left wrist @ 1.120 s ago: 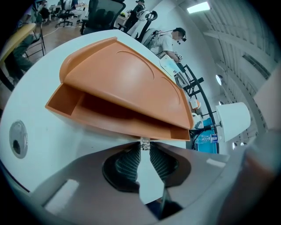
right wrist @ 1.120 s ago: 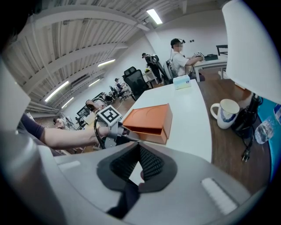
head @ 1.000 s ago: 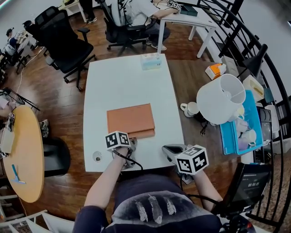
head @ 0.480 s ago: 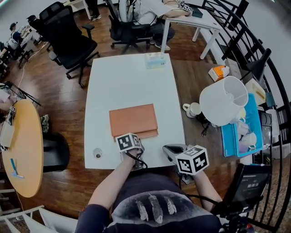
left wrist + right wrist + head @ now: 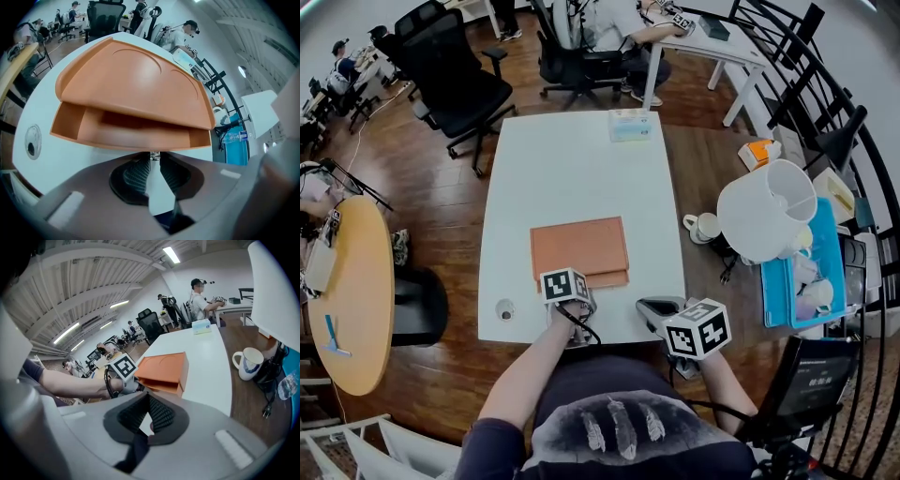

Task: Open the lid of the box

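Note:
A flat orange box (image 5: 579, 246) lies on the white table (image 5: 572, 159), with its lid (image 5: 136, 79) overhanging the base (image 5: 126, 136) and a dark gap between them. My left gripper (image 5: 574, 280) is at the box's near edge. In the left gripper view its jaws (image 5: 153, 157) are nearly together on a small metal clasp at the front of the box. My right gripper (image 5: 647, 307) hovers off the table's near right corner, apart from the box (image 5: 164, 366), its pads (image 5: 159, 413) meeting at the tips with nothing between them.
A tissue box (image 5: 633, 125) sits at the table's far edge and a round cable hole (image 5: 504, 308) at the near left corner. To the right are a mug (image 5: 701, 227), a white lampshade (image 5: 766, 209) and a blue tray (image 5: 783, 281). Office chairs (image 5: 450, 84) stand beyond.
My left gripper has shifted slightly to the right along the box's near edge and tilted a little. The right gripper has stayed where it was.

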Motion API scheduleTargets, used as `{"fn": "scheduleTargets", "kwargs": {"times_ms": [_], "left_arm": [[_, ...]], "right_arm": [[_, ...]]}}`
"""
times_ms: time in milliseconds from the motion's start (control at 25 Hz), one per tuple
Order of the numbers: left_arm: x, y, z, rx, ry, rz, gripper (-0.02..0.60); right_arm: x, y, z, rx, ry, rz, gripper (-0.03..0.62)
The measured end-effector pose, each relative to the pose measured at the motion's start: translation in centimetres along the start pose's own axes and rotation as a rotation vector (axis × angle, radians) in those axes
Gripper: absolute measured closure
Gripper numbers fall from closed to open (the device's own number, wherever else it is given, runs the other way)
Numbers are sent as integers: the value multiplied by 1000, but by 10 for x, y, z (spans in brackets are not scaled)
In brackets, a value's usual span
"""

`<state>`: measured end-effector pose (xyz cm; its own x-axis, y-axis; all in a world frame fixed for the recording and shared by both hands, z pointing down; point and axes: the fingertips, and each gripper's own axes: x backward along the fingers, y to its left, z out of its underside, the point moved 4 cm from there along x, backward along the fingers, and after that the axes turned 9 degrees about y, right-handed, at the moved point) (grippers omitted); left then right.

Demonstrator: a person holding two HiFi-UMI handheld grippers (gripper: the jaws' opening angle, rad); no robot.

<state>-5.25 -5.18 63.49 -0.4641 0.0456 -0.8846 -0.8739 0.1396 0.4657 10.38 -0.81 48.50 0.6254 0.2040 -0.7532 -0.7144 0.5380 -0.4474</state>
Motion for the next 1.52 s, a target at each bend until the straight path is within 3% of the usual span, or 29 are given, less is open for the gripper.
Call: {"fn": "scheduleTargets", "kwargs": {"times_ms": [200,400,520,680,760,880,1000,1040,1160,1200,1400,1520], "left_arm": [[7,3,-14,-13,-32,-10,502],[13,-3,-2,-9,2,45,500],[7,6,7,-1,13,21,500],[10,7,10,-180,-14,-114,500],[13,12,7,-227,-31,-154,502],[19,25,4,-164,-39,-137,502],[25,23,11,-156,-57,-145,502],[23,23,16,-112,-58,-114,500],[13,29,28,149,-62,46,502],[12,29,30,168,-61,60,503],[13,28,45,44,63,64,500],[17,33,49,-8,95,36,500]], "right_arm": [[1,2,-1,14,0,-9,591],[1,-2,4,3,5,-5,591],[0,-1,5,4,6,-8,591],[1,-2,-1,6,1,-2,591],[2,-3,-4,14,1,8,591],[3,-4,-5,20,0,14,591],[2,-4,-3,15,9,13,591],[1,-2,-3,16,12,9,591],[-1,2,-3,25,17,-4,591],[-2,3,-4,28,19,-7,591],[-4,5,-4,41,28,-12,591],[-4,4,-4,39,29,-10,591]]}}
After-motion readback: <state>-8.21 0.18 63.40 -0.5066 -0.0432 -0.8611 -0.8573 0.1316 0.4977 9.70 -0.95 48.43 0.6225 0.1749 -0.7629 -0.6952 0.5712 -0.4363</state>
